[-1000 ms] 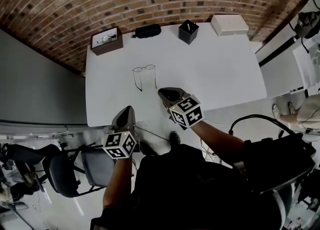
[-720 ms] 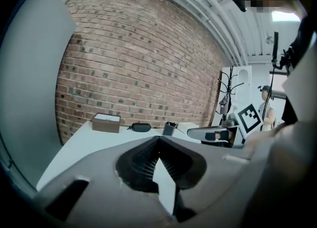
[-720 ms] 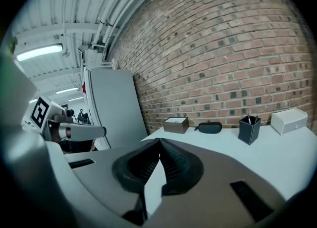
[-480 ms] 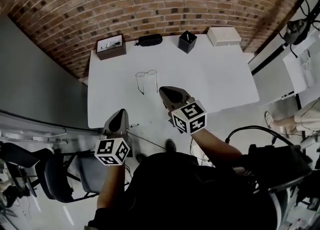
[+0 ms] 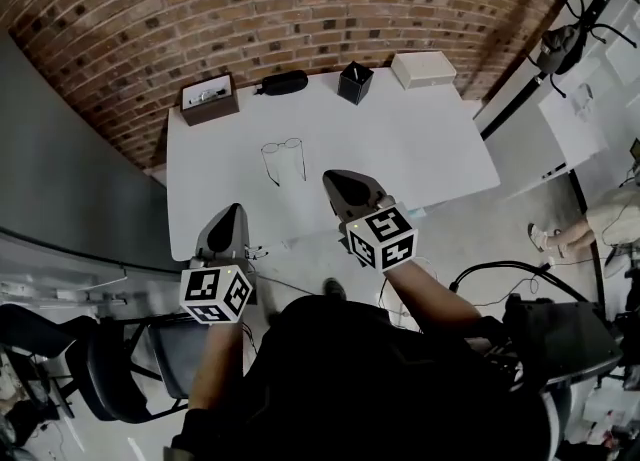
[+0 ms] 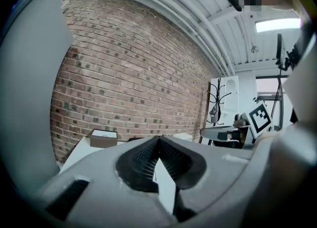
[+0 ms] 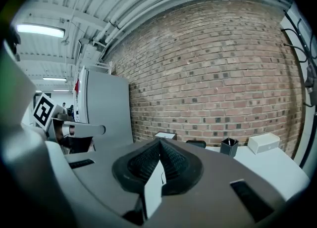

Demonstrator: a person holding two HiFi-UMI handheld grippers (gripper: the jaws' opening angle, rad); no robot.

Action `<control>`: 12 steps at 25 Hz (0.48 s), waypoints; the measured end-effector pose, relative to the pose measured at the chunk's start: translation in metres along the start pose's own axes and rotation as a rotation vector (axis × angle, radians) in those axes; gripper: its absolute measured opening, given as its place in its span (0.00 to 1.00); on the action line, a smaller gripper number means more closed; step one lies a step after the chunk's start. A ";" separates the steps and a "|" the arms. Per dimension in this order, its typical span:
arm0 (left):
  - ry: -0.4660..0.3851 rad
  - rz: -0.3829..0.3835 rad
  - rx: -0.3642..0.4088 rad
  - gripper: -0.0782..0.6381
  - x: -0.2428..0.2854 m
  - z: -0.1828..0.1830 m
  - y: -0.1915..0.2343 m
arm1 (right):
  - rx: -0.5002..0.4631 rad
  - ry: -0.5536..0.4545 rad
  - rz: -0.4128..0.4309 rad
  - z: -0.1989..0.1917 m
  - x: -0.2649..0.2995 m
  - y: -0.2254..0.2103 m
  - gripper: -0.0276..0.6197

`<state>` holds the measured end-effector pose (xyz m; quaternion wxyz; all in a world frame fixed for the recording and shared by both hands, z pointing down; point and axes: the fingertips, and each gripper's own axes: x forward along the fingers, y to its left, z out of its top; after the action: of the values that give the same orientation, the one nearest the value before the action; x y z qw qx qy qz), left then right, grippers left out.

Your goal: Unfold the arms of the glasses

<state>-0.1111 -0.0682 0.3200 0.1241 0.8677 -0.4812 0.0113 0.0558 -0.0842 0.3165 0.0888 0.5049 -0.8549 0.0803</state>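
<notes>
Ahead of both grippers, well apart from either, the glasses [image 5: 284, 156] lie on the white bench [image 5: 430, 149]; their lenses face the far side and both arms stand out from the frame, pointing back toward the grippers; from the left gripper [image 5: 231, 210] they lie ahead and to its right, from the right gripper [image 5: 336, 178] ahead and to its left; the left gripper's jaws are pressed together at the tip with nothing between them, and the right gripper's jaws are likewise closed on nothing; each gripper is held by a hand over the near edge of the bench, the left one near that edge's left corner; beyond the glasses, along the bench's far edge under the brick wall [image 5: 150, 19], stand a brown box [image 5: 209, 99], a black case [image 5: 282, 82], a black holder [image 5: 354, 82] and a white box [image 5: 423, 69], the brown box straight ahead of the left gripper, the white box ahead and to the right of the right gripper.
</notes>
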 end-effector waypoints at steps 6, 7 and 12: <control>0.007 -0.025 0.004 0.12 -0.003 -0.001 0.000 | 0.001 -0.008 -0.033 0.003 -0.005 0.008 0.06; 0.006 -0.026 0.007 0.12 -0.004 -0.001 0.001 | 0.000 -0.008 -0.035 0.002 -0.005 0.010 0.06; 0.006 -0.019 0.006 0.12 -0.009 -0.004 0.009 | 0.000 -0.011 -0.032 -0.001 -0.002 0.021 0.06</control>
<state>-0.1230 -0.0643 0.3245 0.1231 0.8725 -0.4726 0.0139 0.0386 -0.0727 0.3160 0.0855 0.5188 -0.8472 0.0760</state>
